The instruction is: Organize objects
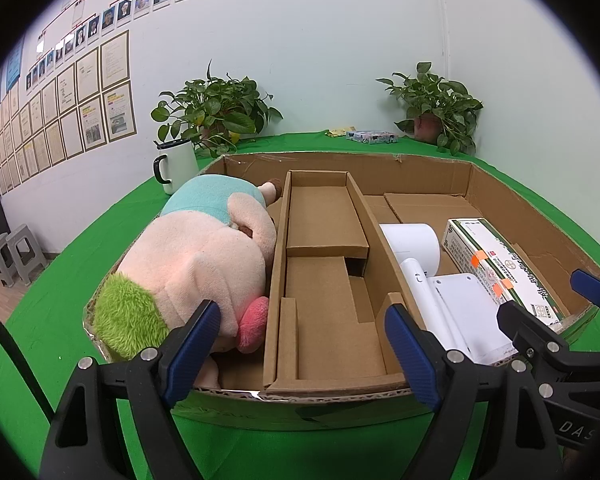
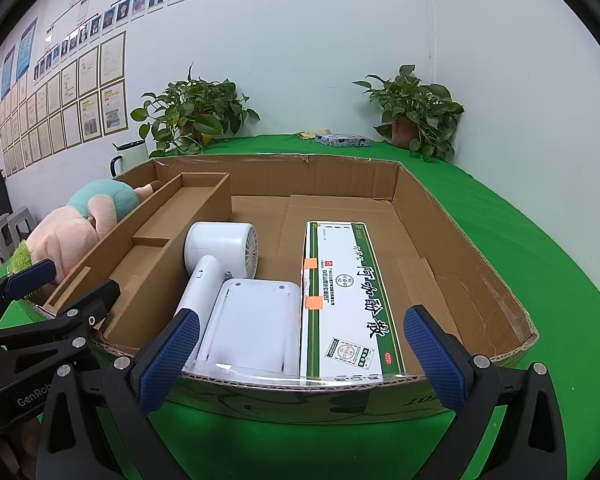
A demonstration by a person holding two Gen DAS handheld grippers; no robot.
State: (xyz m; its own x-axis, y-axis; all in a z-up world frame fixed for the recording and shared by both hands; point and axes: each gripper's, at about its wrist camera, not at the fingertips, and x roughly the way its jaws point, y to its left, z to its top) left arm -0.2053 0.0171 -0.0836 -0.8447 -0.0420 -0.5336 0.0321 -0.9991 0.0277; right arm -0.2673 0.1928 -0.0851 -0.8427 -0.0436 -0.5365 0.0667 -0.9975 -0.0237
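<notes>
since the plush pig (image 1: 196, 264) lies squeezed into the left compartment of the cardboard box (image 2: 460, 248), i judge it soft and light, best pinched at the body. right of the divider, the white hair dryer (image 2: 220, 256) looks smooth and slippery; its handle suits. the medicine carton (image 2: 340, 300) beside it seems stiff and crushable. my left gripper (image 1: 306, 348) and right gripper (image 2: 302, 356) both gape wide, empty, near the box's near rim.
</notes>
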